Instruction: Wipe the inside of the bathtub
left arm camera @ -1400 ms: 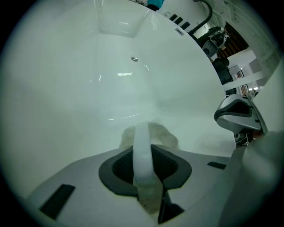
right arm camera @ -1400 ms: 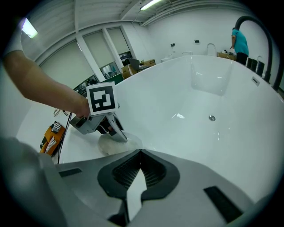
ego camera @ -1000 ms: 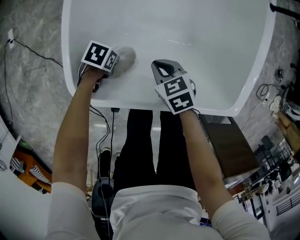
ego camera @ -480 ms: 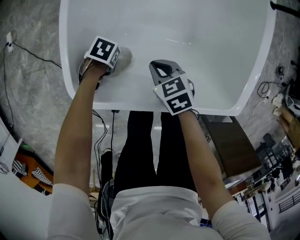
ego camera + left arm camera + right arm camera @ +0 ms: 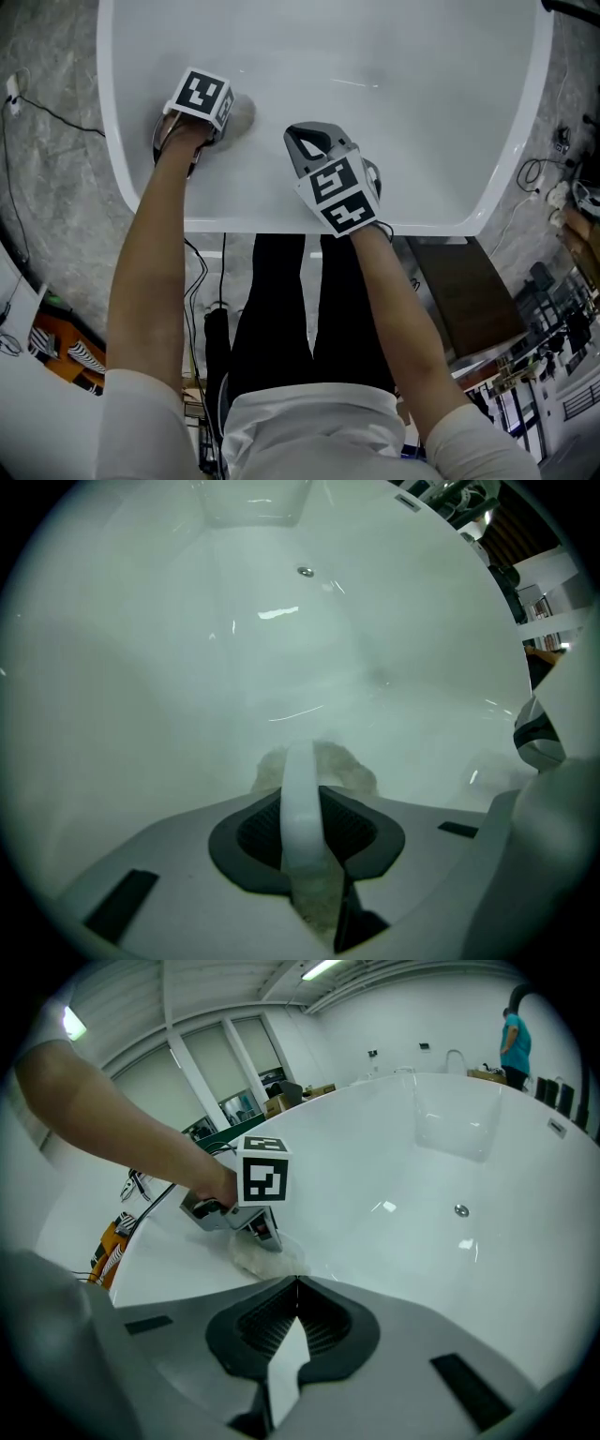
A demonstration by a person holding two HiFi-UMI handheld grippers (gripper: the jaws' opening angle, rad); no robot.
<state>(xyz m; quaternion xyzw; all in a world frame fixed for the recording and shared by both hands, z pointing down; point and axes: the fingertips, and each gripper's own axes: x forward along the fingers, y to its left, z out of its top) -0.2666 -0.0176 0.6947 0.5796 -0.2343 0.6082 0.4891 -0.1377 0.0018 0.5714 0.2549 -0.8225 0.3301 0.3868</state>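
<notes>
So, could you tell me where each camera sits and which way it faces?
Head view: on the person's head, facing steeply down at the near end of the bathtub; shows both forearms, left tongs, right tongs.
Left gripper view: on the left tongs, facing along jaws shut on the cloth, toward the drain.
Right gripper view: on the right tongs, facing past its shut, empty jaws at the left tongs and left forearm.
Shared: head and right gripper views show the left tongs and cloth; both gripper views show the drain.
</notes>
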